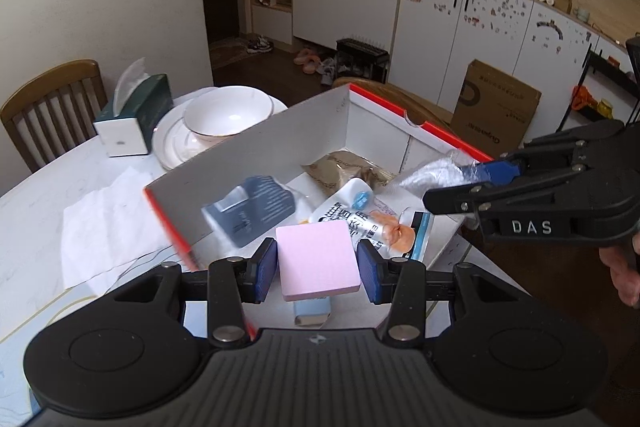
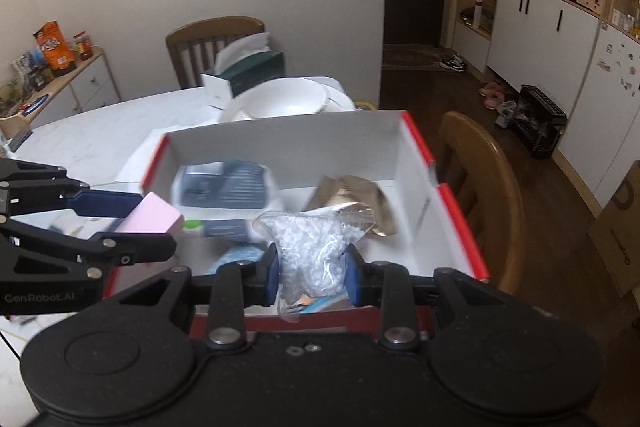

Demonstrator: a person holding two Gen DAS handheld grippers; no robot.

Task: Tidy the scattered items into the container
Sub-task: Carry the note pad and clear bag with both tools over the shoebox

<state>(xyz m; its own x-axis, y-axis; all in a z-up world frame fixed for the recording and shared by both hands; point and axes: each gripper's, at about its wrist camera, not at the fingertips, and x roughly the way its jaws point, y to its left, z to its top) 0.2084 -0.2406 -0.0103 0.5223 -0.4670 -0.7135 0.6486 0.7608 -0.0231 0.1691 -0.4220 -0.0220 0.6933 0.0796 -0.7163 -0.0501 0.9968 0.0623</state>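
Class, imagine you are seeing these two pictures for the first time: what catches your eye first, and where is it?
First comes the pink block between the left gripper's blue pads, hanging over the near end of the red-edged box. Next, the clear bag of white pellets pinched in the right gripper above the same box. Behind the box, a white bowl sits on a plate.

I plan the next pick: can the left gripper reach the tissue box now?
Probably not yet: the left gripper holds a pink pad, and the cardboard box stands before the tissue box.
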